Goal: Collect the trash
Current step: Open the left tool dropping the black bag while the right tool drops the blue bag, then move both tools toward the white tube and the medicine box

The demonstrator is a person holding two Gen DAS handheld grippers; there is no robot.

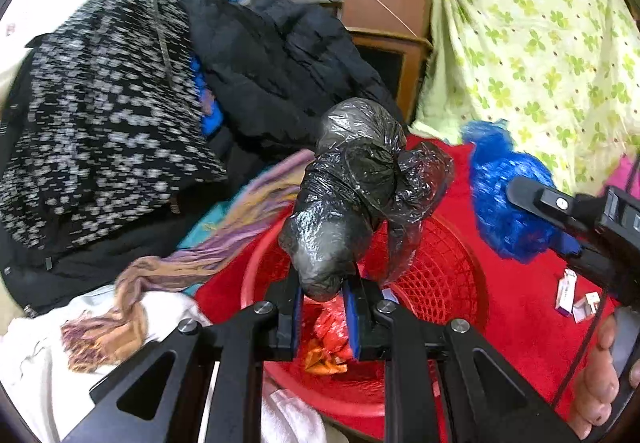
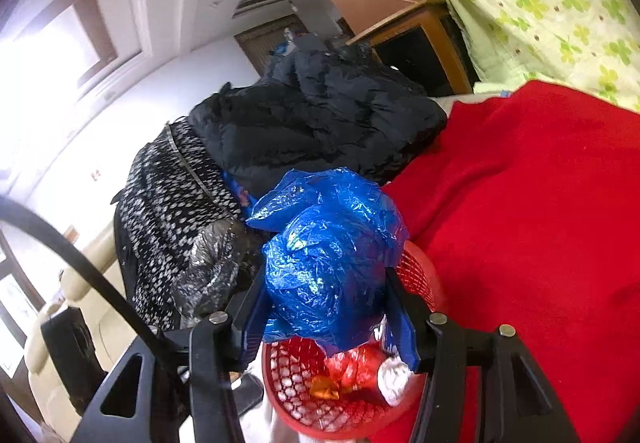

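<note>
My left gripper [image 1: 323, 297] is shut on a crumpled black plastic bag [image 1: 352, 187] and holds it above a red mesh basket [image 1: 444, 275]. The basket holds red and orange wrappers [image 1: 330, 339]. My right gripper [image 2: 328, 317] is shut on a crumpled blue plastic bag [image 2: 328, 255], held over the same basket [image 2: 288, 399]. The blue bag also shows in the left wrist view [image 1: 504, 191] with the right gripper's body beside it. The black bag shows in the right wrist view [image 2: 212, 267], left of the blue bag.
The basket sits on a red blanket [image 2: 540, 203]. Small white cartons [image 1: 572, 295] lie on the blanket at right. A pile of black coats [image 1: 280, 59], a spotted black-and-white garment [image 1: 104, 131] and a striped scarf [image 1: 192, 259] lie to the left. A green flowered cloth [image 1: 540, 63] hangs behind.
</note>
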